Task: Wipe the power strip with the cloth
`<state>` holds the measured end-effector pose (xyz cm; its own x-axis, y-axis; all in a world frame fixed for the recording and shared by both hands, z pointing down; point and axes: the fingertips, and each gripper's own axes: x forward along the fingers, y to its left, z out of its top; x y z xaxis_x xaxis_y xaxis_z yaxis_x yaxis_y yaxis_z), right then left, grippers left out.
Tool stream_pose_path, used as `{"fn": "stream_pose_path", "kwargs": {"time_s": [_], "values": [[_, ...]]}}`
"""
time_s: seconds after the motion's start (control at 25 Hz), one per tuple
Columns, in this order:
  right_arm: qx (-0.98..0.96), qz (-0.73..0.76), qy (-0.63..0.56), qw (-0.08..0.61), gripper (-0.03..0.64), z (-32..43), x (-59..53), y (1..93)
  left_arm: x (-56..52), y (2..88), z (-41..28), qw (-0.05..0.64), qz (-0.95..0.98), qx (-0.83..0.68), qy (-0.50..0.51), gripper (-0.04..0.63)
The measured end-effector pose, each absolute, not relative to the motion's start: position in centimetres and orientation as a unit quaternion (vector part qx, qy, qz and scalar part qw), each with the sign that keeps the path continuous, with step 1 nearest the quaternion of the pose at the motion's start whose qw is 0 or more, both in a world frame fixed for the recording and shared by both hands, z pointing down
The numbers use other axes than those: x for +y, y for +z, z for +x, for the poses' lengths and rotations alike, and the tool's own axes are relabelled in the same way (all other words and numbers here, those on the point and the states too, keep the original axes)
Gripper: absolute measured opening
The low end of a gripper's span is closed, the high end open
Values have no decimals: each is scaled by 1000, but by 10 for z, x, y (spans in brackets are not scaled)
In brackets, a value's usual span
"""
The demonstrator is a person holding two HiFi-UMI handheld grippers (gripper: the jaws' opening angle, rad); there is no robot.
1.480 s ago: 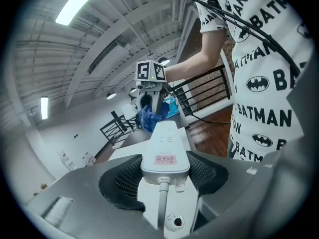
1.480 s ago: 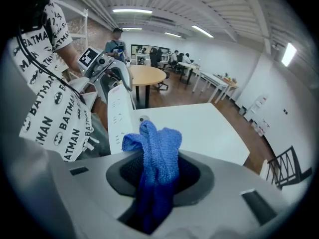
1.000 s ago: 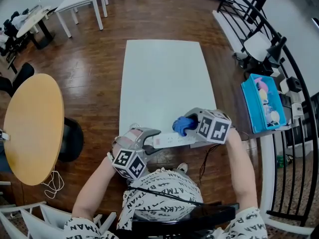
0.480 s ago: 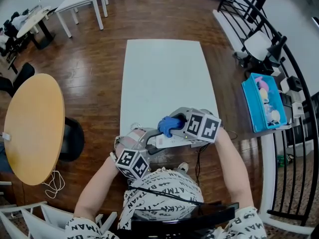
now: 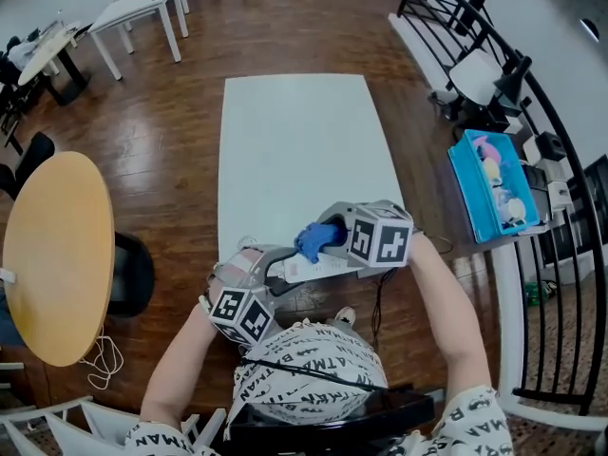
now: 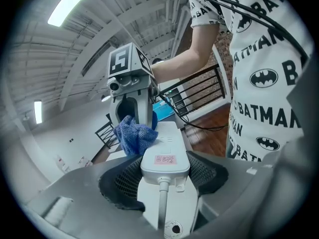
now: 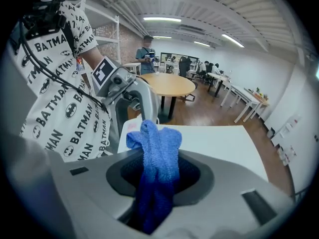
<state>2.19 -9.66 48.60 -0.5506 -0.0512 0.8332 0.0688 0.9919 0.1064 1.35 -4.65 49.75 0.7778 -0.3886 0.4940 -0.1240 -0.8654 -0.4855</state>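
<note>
Blue terry cloth (image 5: 312,240) slid leftward along long white plastic power strip (image 5: 328,267), pinched in right tongs (image 5: 325,237), strip running left-right, cord end clamped in left tongs (image 5: 274,266).

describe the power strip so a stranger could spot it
At the near edge of the long white table, two handheld grippers meet. The left gripper clamps the cord end of a white plastic power strip. It bears a small pink label, and the blue terry cloth in the right gripper rests against it.
</note>
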Motion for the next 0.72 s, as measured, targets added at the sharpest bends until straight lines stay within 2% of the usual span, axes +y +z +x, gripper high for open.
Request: {"fn": "stream_pose_path", "kwargs": {"time_s": [0.36,0.72], "values": [[-850,22,-67,522,138,84,-117,497,-50,490,3,223,-914,150,-303,282],[-843,68,-23,533,138,145,-129,510,-53,487,-6,220,-913,160,-305,282]]}}
